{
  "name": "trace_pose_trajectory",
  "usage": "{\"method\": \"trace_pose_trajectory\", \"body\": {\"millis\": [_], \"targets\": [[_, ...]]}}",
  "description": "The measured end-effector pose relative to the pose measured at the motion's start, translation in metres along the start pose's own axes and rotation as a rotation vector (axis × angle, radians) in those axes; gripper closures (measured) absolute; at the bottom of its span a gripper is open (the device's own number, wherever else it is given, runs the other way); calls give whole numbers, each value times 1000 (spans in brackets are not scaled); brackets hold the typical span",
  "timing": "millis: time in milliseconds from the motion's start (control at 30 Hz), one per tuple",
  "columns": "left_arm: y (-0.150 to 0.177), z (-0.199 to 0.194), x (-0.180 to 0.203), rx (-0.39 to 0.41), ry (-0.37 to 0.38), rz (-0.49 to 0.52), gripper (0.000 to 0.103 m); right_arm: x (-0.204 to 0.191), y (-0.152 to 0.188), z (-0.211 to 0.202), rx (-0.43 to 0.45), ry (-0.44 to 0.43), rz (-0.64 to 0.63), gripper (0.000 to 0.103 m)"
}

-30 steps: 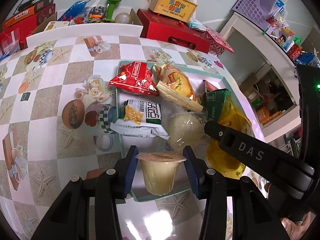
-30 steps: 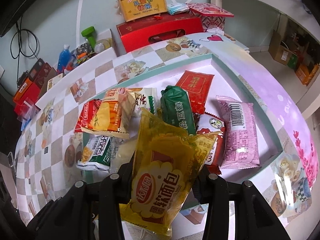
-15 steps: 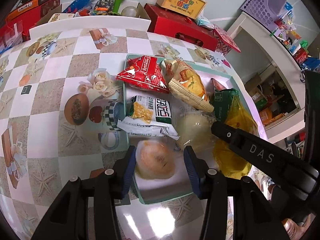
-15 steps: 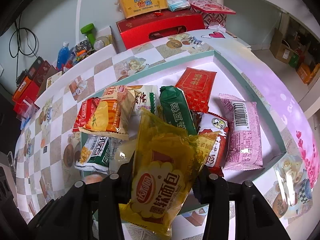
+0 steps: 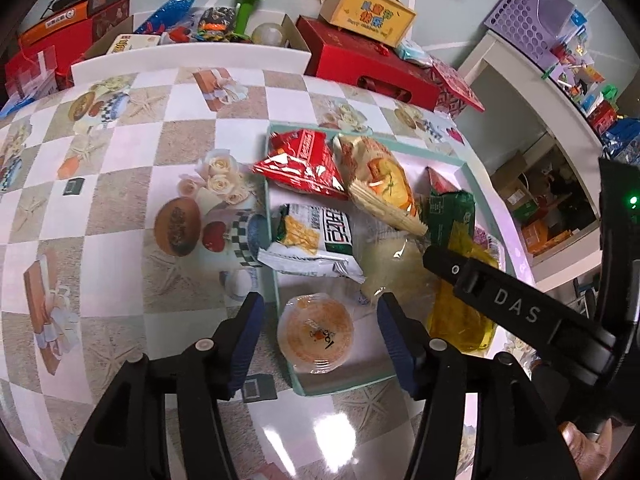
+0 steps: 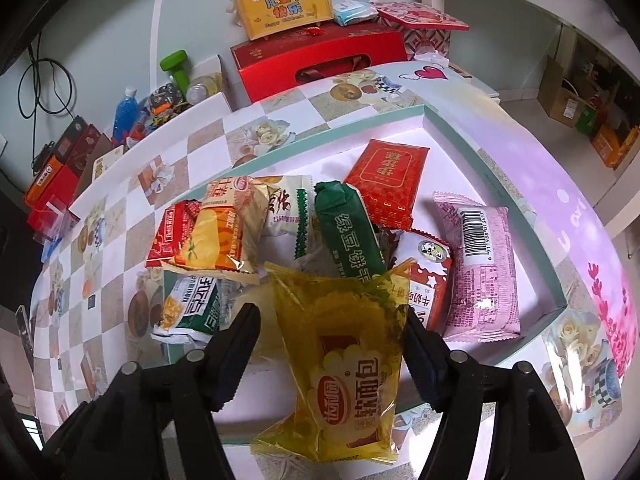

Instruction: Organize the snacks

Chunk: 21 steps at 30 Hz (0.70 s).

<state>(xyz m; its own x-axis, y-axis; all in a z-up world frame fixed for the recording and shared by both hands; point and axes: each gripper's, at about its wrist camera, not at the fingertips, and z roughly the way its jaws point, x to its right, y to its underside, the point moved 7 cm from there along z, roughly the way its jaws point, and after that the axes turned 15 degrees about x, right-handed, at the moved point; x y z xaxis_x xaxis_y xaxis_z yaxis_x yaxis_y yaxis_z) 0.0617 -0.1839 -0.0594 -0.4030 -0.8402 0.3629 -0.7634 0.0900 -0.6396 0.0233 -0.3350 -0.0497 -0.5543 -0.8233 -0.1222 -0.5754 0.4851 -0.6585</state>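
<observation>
Left wrist view looks steeply down along the left hand-held gripper [image 5: 318, 320], whose jaws are opening; the jelly cup [image 5: 316, 334] lies lid-up between the blue pads [image 5: 246, 334] with a gap on each side, resting in the near corner of the teal tray [image 5: 276, 280] on the table [image 5: 120, 200]. Behind the cup lie a white-green packet [image 5: 316, 236] and a red packet [image 5: 304, 164]. At the right edge, the right hand-held gripper [image 6: 332, 344] reaches into the same tray, with part of a hand [image 5: 588, 448] showing at the bottom corner. Right wrist view also tilts sharply downward: its jaws are opening, and the yellow bread bag [image 6: 348, 364] sits between them, clear of the left finger [image 6: 236, 344]; whether the right finger touches it I cannot tell. Beyond lie a green packet [image 6: 352, 236] and a pink packet [image 6: 480, 268].
</observation>
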Motion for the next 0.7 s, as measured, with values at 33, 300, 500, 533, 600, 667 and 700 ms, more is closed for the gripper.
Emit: {"method": "trace_pose_trajectory", "body": {"millis": [33, 300, 500, 533, 600, 667, 700], "targets": [[-1, -2, -1, 5, 3, -4, 40, -1, 0, -1, 1, -6, 0, 26], [-9, -23, -16, 54, -14, -46, 35, -6, -7, -11, 33, -29, -8, 13], [-15, -34, -47, 105, -112, -85, 19, -12, -11, -19, 76, -32, -33, 0], [-17, -36, -53, 116, -133, -90, 18, -13, -12, -21, 83, -33, -37, 0], [-18, -40, -66, 136, -176, -96, 10, -16, -13, -23, 95, -39, -43, 0], [-20, -44, -77, 161, -215, -100, 3, -18, -13, -25, 100, -41, -52, 0], [-21, -47, -83, 180, -238, -100, 1, -20, -13, -26, 105, -40, -58, 0]]}}
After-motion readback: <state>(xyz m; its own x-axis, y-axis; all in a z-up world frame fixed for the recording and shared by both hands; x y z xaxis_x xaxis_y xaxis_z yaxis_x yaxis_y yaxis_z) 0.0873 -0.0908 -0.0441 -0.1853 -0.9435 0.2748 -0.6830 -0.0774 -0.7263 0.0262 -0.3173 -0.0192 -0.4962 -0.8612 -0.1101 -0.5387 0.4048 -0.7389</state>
